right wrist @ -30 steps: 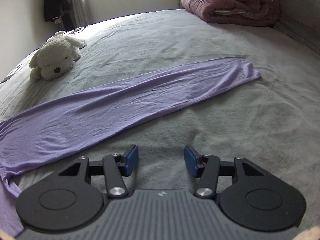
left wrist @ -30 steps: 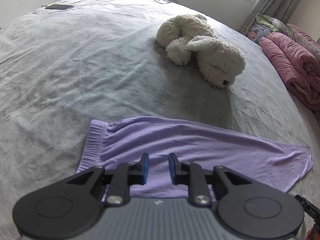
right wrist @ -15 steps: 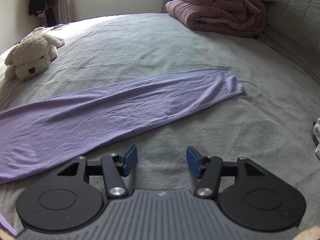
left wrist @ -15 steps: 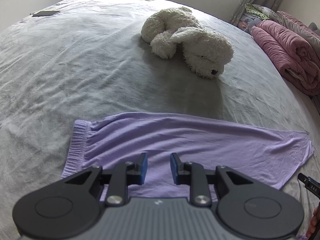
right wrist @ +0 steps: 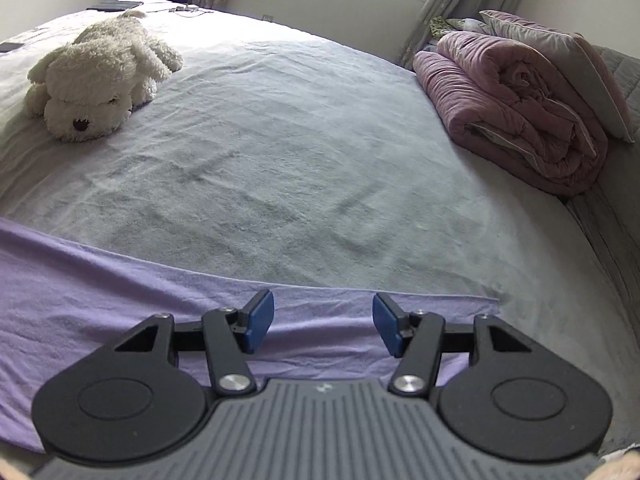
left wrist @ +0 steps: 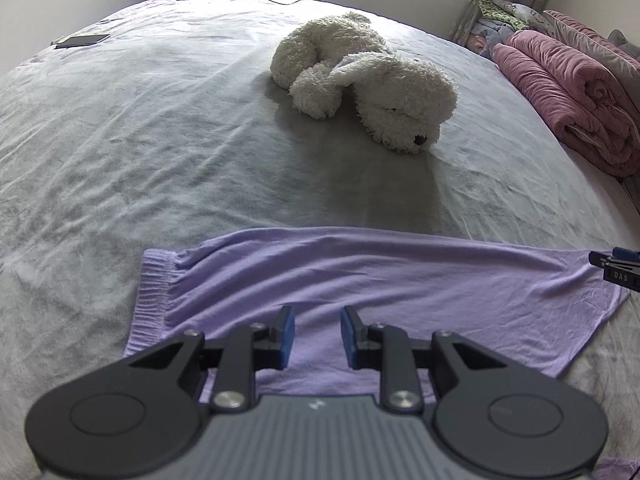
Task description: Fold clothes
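Observation:
Lilac trousers [left wrist: 360, 280] lie flat along the near side of the grey bed, with the ribbed waistband [left wrist: 150, 300] at the left. My left gripper [left wrist: 316, 336] hovers over the waist end, its blue pads a small gap apart with nothing between them. In the right wrist view the leg end of the trousers [right wrist: 120, 300] reaches under my right gripper [right wrist: 322, 322]. That gripper stands open above the cloth near the hem [right wrist: 480, 304] and holds nothing. Its tip also shows in the left wrist view as the right gripper's finger [left wrist: 616, 268] at the right edge.
A white plush dog [left wrist: 360, 80] lies on the grey bedspread [left wrist: 140, 140] beyond the trousers. A rolled pink quilt [right wrist: 512, 100] and a pillow sit at the bed's right side. Phones and cables lie at the far edge [left wrist: 80, 40].
My right gripper has swung toward the hem end of the trousers and rolled; it now hangs over the cloth. The left gripper stays over the waist end.

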Action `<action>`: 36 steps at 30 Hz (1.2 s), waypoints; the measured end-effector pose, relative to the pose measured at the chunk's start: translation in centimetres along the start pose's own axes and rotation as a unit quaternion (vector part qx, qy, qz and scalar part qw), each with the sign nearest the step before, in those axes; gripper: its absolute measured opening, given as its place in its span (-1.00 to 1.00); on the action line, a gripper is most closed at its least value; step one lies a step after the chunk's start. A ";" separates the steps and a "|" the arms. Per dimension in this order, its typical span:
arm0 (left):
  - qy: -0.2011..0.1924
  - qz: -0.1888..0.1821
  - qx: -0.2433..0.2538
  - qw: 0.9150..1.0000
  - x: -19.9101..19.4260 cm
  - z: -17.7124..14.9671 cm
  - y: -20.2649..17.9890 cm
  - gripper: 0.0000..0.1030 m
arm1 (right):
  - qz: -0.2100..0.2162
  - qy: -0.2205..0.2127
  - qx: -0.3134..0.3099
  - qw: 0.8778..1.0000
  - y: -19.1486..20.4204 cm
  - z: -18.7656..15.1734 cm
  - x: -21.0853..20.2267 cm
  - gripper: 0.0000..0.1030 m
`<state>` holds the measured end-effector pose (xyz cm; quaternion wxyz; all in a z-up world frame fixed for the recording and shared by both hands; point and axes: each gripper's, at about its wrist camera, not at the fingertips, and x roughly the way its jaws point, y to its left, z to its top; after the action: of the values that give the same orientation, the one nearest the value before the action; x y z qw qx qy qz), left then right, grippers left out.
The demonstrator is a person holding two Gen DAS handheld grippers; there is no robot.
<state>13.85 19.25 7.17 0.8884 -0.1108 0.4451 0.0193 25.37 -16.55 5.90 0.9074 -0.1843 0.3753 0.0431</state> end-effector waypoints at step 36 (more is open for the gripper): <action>0.001 0.006 0.039 0.999 0.4 -0.5 -1.3 -0.47 | 0.024 -0.091 0.132 0.987 -4.2 -3.0 1.3 -0.12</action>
<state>13.91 17.85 6.83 0.8916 -0.0737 0.4468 0.0069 25.16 -21.62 4.31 0.9527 -0.0491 0.2983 0.0318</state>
